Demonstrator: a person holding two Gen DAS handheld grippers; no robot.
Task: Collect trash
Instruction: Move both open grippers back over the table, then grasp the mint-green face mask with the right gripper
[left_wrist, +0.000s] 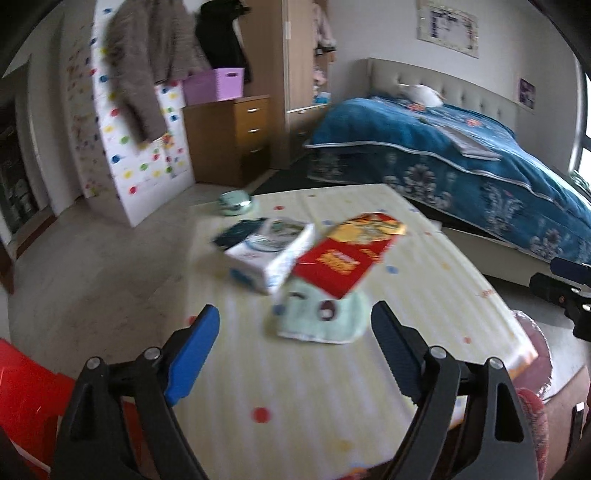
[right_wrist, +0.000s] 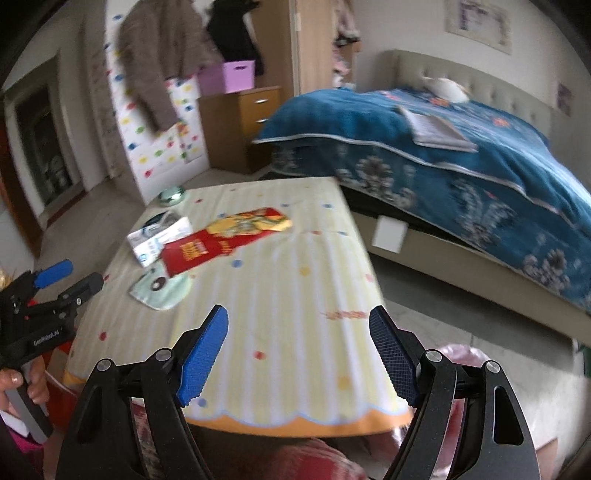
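1. Looking along the left gripper (left_wrist: 293, 332), we see its jaws spread wide and empty above the table (left_wrist: 314, 387). The pale green wrapper (left_wrist: 325, 325) lies just ahead, its far edge tucked under the red packet (left_wrist: 347, 254); the white box (left_wrist: 271, 254) sits left of that packet. We should lower flat and pinch the wrapper's free near edge.

2. From the right wrist, the right gripper (right_wrist: 298, 334) also gapes wide and empty, well short of the red packet (right_wrist: 221, 240). We judge it better kept back until the left clears.

Bare tablecloth (right_wrist: 295, 295) lies ahead; white box (right_wrist: 159, 240), red packet (right_wrist: 207, 251) crowd its far-left part.
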